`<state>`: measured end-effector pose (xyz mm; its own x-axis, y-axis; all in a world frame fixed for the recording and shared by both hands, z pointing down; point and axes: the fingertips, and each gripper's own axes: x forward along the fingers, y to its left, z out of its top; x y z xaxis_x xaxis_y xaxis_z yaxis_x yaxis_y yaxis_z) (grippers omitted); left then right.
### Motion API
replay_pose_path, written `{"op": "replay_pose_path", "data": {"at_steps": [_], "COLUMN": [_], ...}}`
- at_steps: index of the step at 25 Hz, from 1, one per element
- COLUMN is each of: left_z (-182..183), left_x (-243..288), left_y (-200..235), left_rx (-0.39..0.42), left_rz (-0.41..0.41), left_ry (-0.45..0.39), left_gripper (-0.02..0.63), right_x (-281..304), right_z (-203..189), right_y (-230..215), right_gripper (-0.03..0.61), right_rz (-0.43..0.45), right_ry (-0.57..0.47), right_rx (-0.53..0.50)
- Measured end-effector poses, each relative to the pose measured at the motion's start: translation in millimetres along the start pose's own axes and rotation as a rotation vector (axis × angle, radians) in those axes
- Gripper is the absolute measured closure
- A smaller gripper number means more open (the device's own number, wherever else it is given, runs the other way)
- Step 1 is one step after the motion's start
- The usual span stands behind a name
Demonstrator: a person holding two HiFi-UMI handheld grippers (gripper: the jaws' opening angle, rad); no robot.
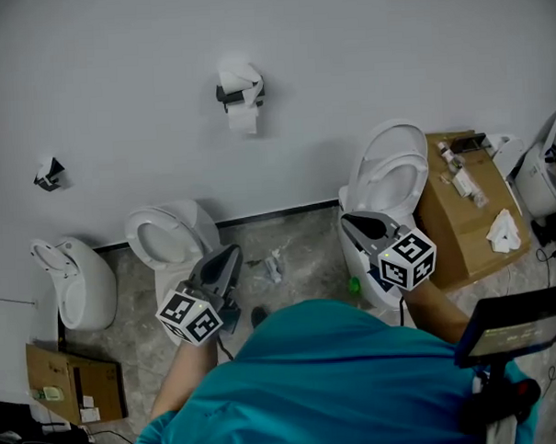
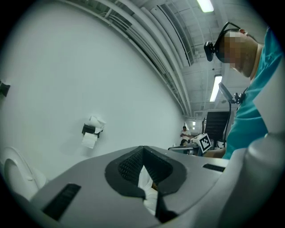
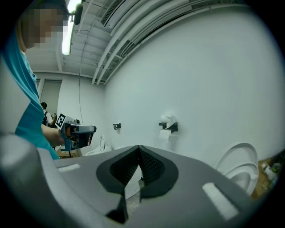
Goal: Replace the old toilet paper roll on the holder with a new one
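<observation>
The old toilet paper roll [image 1: 243, 115] hangs on the wall holder [image 1: 226, 94]. The left gripper [image 1: 226, 262] and right gripper [image 1: 356, 224] have closed, empty fingers. Nothing is swapped yet.

Left gripper [image 1: 232, 255] and right gripper [image 1: 353, 224] held out level, well apart, forearms extended forward; both sets of fingers [image 2: 129, 167] closed.

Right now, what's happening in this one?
A person in a teal top faces a white wall, holding a gripper in each hand. The left gripper and right gripper are both shut, hold nothing, and point toward the wall. The old toilet paper roll sits on its holder with a loose sheet hanging down. Neither gripper has reached it, so the swap has not begun.
</observation>
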<state>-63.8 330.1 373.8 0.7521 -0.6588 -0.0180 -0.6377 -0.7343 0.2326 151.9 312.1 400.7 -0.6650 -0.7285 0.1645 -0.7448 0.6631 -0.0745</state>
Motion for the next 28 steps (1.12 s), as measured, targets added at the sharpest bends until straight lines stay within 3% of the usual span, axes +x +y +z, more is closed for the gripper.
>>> {"op": "replay_pose_path", "data": {"at_steps": [8,17,28], "left_z": [13,69,88], "left_x": [40,95,152], "left_y": [116,269,368], "left_rx": [-0.006,0.011,-0.008], "left_rz": [-0.078,-0.175,-0.205], "left_ry": [0.02,0.049,0.05], "left_gripper": [0.604,0.606,0.604], "right_x": [109,265,353], "right_z": [15,77,90], "right_y": [-33,-64,-122], "right_gripper": [0.575,0.575,0.575], "right_rz": [-0.058,-0.098,-0.112], "right_ry": [-0.002,-0.064,-0.042], "right_rx": [-0.007,0.021,0.052]}}
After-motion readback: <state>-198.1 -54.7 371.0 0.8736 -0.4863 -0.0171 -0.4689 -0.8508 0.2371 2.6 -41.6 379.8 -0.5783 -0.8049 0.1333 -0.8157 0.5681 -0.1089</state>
